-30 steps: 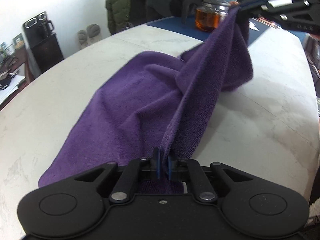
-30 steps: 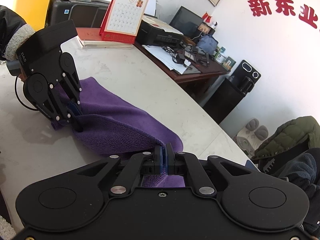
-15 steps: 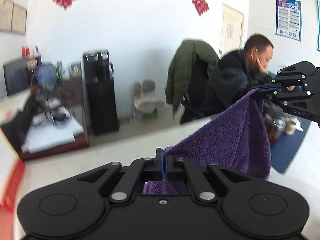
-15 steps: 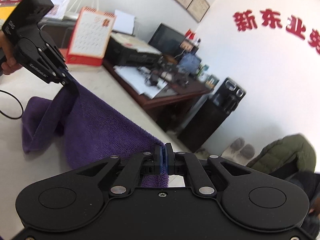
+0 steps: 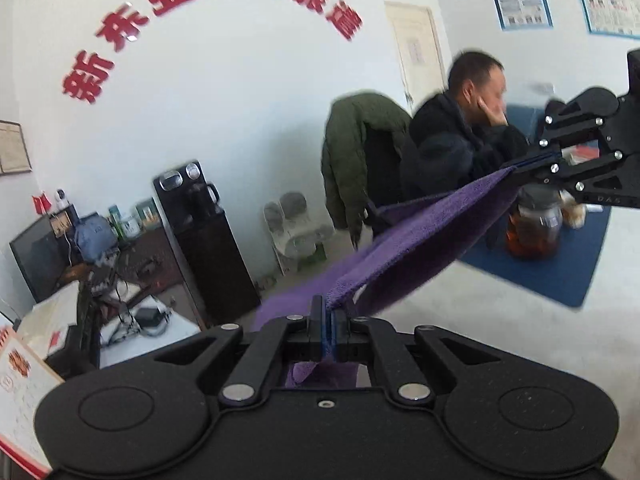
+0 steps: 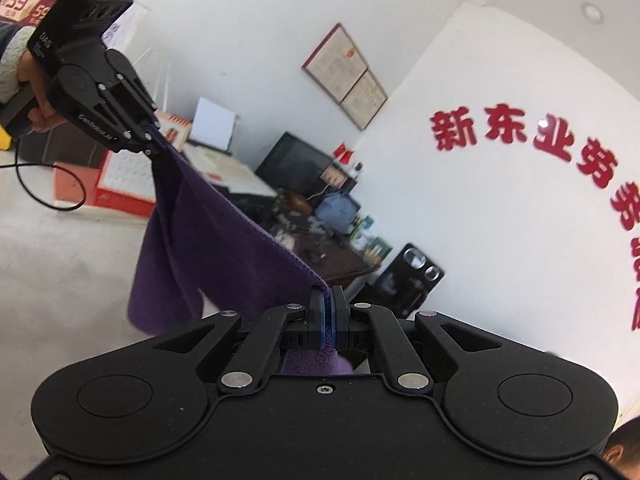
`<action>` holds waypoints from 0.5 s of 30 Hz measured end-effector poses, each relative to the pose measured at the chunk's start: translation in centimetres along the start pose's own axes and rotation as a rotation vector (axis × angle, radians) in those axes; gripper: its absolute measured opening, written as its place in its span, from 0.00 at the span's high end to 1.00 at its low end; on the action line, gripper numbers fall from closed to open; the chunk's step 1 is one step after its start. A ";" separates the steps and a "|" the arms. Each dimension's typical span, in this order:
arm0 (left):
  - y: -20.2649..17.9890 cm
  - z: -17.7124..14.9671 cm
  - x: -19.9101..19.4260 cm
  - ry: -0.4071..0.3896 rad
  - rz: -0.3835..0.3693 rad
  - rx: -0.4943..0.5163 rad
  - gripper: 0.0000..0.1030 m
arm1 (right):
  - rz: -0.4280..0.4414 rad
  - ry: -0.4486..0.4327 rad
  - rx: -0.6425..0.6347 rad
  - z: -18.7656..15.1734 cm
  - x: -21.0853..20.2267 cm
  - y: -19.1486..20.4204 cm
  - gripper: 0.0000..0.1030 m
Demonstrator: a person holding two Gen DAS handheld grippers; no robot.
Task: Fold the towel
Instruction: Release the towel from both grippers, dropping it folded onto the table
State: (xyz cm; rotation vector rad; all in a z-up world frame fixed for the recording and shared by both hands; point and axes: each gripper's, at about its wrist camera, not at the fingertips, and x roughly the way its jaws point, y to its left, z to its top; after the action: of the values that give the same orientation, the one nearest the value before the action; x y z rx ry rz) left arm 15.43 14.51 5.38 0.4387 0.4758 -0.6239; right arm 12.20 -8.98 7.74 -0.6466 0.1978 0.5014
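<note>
A purple towel (image 5: 424, 240) hangs in the air, stretched between both grippers by one edge. My left gripper (image 5: 329, 312) is shut on one corner at the bottom of the left wrist view. The right gripper (image 5: 528, 164) shows at the far right there, pinching the opposite corner. In the right wrist view my right gripper (image 6: 328, 300) is shut on its corner, and the towel (image 6: 188, 232) runs up to the left gripper (image 6: 154, 132) at upper left, held by a hand (image 6: 36, 92). The rest of the cloth droops below the taut edge above the white table (image 6: 60, 272).
A seated person (image 5: 460, 140) in a dark jacket is at the table's far end, beside a blue mat (image 5: 560, 268) with a glass jar of amber liquid (image 5: 532, 224). A red calendar (image 6: 120, 176), a cluttered desk (image 6: 312, 224) and a black water dispenser (image 5: 204, 236) stand beyond the table.
Both grippers have risen and tilted up, lifting the towel off the table. Earlier most of the cloth lay on the tabletop; now it hangs stretched between them.
</note>
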 end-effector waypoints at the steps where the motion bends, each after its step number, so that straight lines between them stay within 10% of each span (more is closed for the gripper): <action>1: -1.0 -1.6 0.5 0.046 -0.024 0.003 0.98 | 0.044 0.048 0.003 -1.4 -0.1 1.7 0.98; 7: -7.6 -13.9 3.7 0.364 -0.147 -0.112 0.98 | 0.291 0.341 0.069 -10.7 0.0 12.0 0.98; 15: -9.4 -17.2 1.9 0.405 -0.157 -0.212 0.95 | 0.372 0.490 0.206 -14.1 -1.7 17.0 0.96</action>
State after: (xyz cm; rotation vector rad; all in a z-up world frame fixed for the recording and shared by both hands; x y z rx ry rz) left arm 5.84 15.75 -11.79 0.3273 0.9603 -0.6295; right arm 1.87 -6.75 -11.74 -0.5222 0.8337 0.6623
